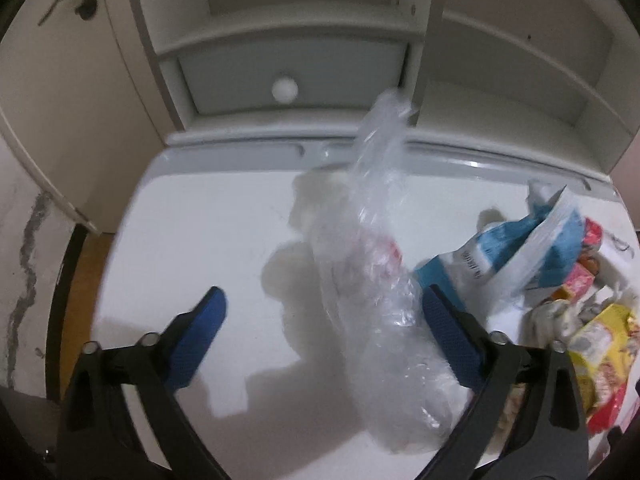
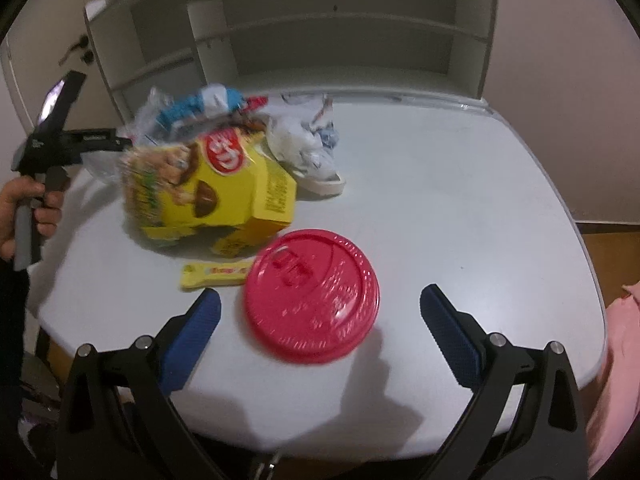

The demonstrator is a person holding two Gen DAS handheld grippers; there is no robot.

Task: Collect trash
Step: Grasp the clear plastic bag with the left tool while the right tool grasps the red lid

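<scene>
In the left wrist view a crumpled clear plastic bag (image 1: 380, 264) stands between my left gripper's (image 1: 324, 300) open blue fingers, leaning against the right finger (image 1: 448, 332). A blue and white wrapper (image 1: 516, 248) and a yellow snack bag (image 1: 604, 352) lie to its right. In the right wrist view my right gripper (image 2: 320, 300) is open just above the white table (image 2: 460, 200), with a red plastic lid (image 2: 312, 296) lying flat between its fingers. Behind the lid lie a small yellow candy wrapper (image 2: 216, 276), a yellow snack box and bag (image 2: 208, 192) and crumpled white paper (image 2: 304, 144).
A white shelf unit with a drawer and round knob (image 1: 285, 89) stands behind the table. The left gripper's handle, held by a hand, shows in the right wrist view (image 2: 52, 140). Wooden floor (image 2: 612, 256) lies beyond the table's right edge.
</scene>
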